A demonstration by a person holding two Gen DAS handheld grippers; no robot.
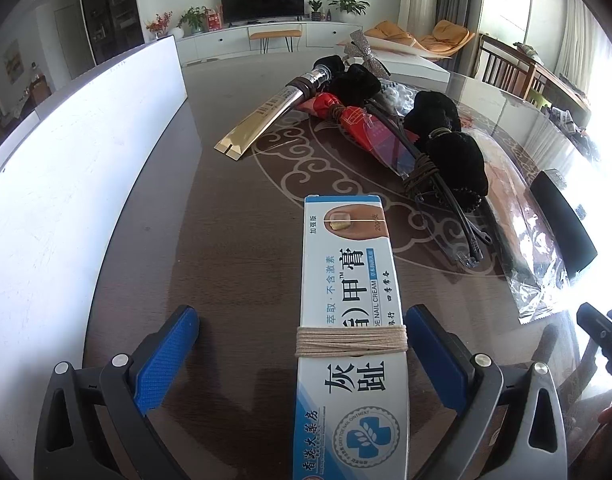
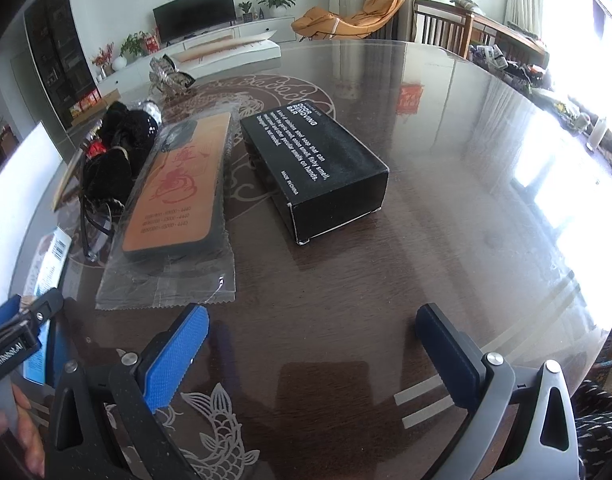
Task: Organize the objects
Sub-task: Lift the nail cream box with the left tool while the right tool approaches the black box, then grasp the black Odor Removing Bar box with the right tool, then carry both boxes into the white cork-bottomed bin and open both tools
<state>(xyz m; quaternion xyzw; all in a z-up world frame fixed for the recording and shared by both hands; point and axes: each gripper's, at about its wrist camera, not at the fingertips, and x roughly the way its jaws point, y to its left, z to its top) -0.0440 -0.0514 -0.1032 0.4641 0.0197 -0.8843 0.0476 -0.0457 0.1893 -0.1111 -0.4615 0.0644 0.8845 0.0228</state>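
Observation:
A white and blue nail cream box point(image 1: 348, 320), wound with beige string, lies on the dark table between the fingers of my left gripper point(image 1: 302, 316). The gripper is open; the box sits close against the right finger point(image 1: 434, 352) and far from the left one. My right gripper point(image 2: 312, 316) hangs open over bare table with nothing between its fingers. Ahead of it lie a black printed box point(image 2: 318, 168) and an orange phone case in a clear wrapper point(image 2: 174, 192). The nail cream box point(image 2: 46, 268) shows at the far left of the right wrist view.
A gold tube with a silver cap point(image 1: 266, 116), a red packet point(image 1: 358, 124), black fluffy hair pieces point(image 1: 446, 136) and a silver bow point(image 1: 362, 54) are piled mid-table. A white board point(image 1: 66, 160) stands along the left. The round glass-topped table point(image 2: 446, 240) has free room on the right.

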